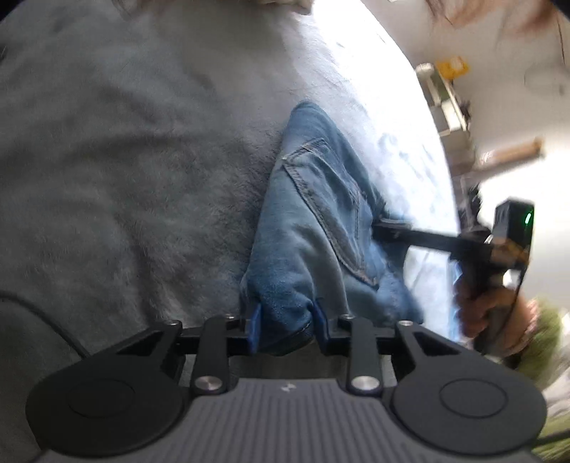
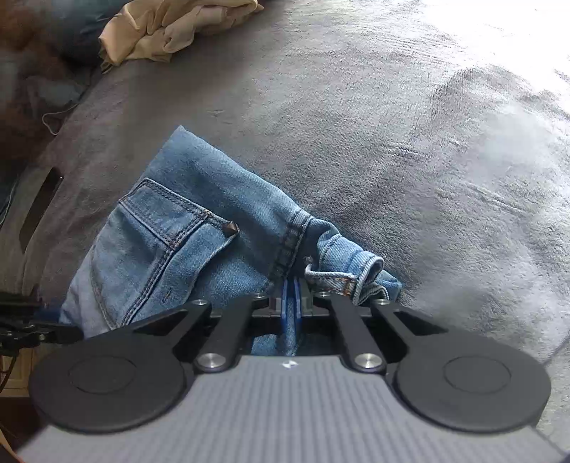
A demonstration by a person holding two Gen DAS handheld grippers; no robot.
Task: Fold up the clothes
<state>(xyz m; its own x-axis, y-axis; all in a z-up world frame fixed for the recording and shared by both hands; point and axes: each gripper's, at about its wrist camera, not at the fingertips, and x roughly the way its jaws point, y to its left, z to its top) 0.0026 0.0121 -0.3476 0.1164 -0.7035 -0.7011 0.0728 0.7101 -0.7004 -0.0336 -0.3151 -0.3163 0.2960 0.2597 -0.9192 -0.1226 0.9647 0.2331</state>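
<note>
A pair of blue jeans (image 1: 313, 213) lies folded into a bundle on a grey plush blanket (image 1: 124, 160). In the left wrist view my left gripper (image 1: 288, 320) is shut on a thick bunched fold at the bundle's near end, and denim fills the gap between its blue pads. In the right wrist view the jeans (image 2: 185, 228) show a back pocket with a stud and a belt loop. My right gripper (image 2: 291, 295) is shut at the waistband edge, pads almost touching, with denim pinched thinly between them. From the left, the right gripper (image 1: 386, 228) reaches the jeans' far side.
A crumpled beige garment (image 2: 171, 28) lies at the blanket's (image 2: 392, 142) far edge, with dark bedding beside it. A person's hand (image 1: 477, 313) holds the right gripper's handle. Shelves and room clutter (image 1: 449, 107) stand beyond the blanket's bright right edge.
</note>
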